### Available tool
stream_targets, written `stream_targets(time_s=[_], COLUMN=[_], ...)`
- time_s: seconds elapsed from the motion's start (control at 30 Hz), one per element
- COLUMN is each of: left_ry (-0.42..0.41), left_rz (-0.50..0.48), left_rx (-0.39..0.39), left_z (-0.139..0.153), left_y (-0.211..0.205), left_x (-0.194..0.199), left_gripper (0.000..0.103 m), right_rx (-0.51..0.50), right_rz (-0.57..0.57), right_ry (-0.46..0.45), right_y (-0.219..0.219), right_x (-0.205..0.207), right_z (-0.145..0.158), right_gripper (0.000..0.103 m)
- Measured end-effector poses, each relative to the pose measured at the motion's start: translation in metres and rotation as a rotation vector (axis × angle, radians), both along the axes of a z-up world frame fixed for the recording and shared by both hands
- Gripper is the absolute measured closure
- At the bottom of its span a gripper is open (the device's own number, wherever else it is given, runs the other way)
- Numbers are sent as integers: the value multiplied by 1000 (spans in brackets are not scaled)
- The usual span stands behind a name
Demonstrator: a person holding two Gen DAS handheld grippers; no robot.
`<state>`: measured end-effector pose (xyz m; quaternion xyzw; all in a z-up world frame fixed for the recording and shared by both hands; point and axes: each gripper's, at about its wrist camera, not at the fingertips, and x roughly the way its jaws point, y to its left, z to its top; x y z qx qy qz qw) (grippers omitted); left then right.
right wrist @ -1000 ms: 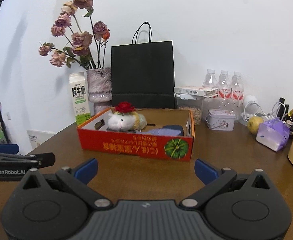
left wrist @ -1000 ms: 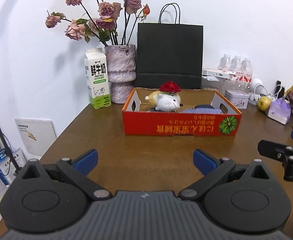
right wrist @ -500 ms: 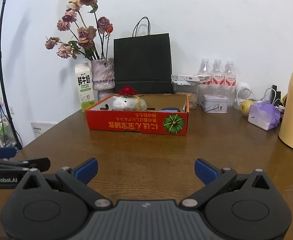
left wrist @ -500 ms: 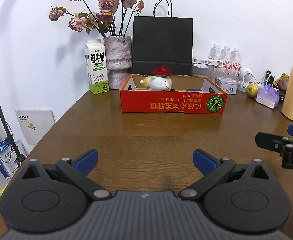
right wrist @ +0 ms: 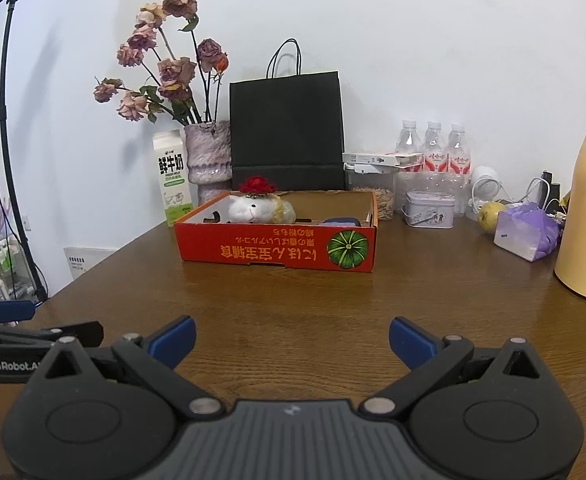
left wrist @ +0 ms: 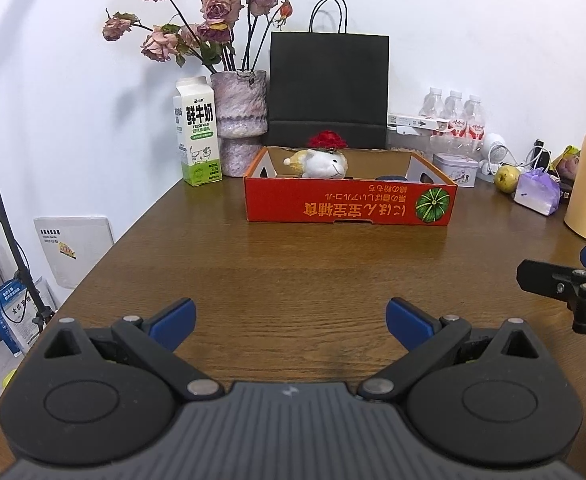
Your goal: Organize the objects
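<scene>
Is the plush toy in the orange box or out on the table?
In. The plush toy sits inside the orange box, only its upper part showing above the front wall.

Two handheld black grippers with blue fingertip pads.
The left gripper [left wrist: 289, 318] and right gripper [right wrist: 291, 338] have ribbed grey bodies, silver screws, and white "GenRobot.AI" lettering.
</scene>
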<state>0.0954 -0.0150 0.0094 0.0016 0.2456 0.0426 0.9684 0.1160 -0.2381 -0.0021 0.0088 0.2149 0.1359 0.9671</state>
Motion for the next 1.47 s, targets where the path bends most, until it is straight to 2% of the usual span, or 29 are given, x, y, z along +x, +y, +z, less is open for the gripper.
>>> stream_targets(time_s=[1.1,1.47], left_ry=[-3,-4], left_rz=[-7,-47], left_rx=[12,7], left_z=[0,-2], left_y=[-1,-7], left_x=[-2,-2], left_gripper=[0,0], right_rx=[-5,-5], right_rz=[-1,0], right_ry=[3,5], right_y=[4,5], right_x=[-1,-2], right_z=[1,0], right_gripper=[0,0])
